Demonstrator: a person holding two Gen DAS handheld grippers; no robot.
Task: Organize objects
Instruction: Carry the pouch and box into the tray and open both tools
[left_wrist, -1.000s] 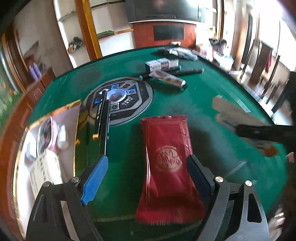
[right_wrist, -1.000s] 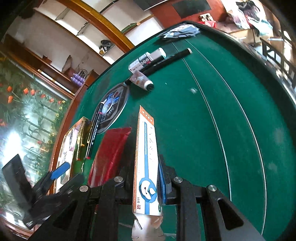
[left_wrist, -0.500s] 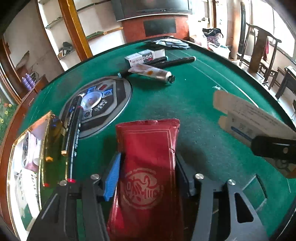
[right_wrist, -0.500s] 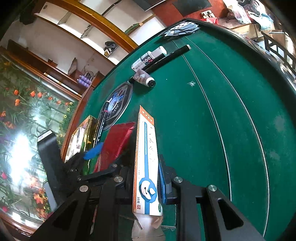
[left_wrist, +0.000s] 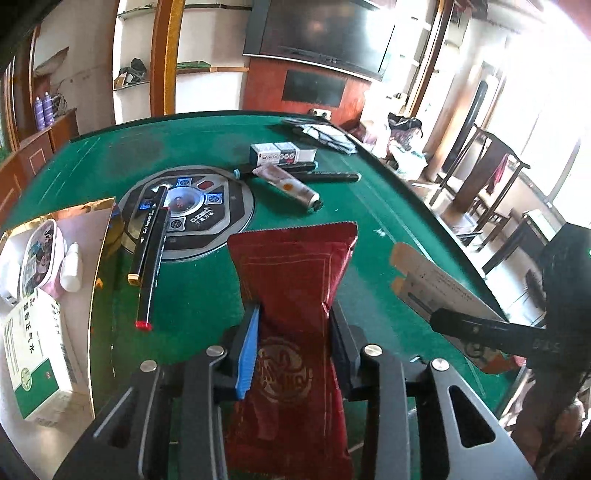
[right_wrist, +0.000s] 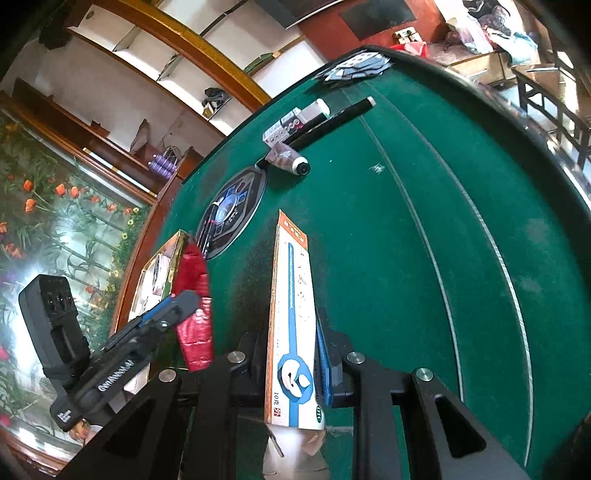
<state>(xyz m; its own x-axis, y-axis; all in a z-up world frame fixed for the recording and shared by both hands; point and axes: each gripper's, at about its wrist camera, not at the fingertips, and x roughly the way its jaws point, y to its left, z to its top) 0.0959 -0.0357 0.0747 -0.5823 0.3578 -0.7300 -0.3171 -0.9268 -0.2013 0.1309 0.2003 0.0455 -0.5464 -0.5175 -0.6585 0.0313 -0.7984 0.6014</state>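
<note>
A red foil packet (left_wrist: 295, 266) is pinched at its waist between the pads of my left gripper (left_wrist: 293, 314), whose jaws are closing on it. It is held above the green table (left_wrist: 373, 221). The right wrist view shows that packet (right_wrist: 194, 295) hanging from the left gripper (right_wrist: 184, 301) at the left. My right gripper (right_wrist: 291, 332) is shut on a long white, orange and blue carton (right_wrist: 291, 280). The carton (left_wrist: 436, 280) juts in from the right in the left wrist view.
A gold-rimmed tray (left_wrist: 107, 221) at the left holds a green-and-white box, a small bottle and a pouch. Two markers (left_wrist: 151, 251) lie across a round control panel (left_wrist: 207, 218). Farther back lie a tube (left_wrist: 291, 184), a small box (left_wrist: 280, 153), a black pen (left_wrist: 332, 176) and cards (left_wrist: 321, 133).
The left jaws closed from wide open onto the red packet, squeezing its middle, and the packet came up off the table. The right gripper kept its hold on the carton.
</note>
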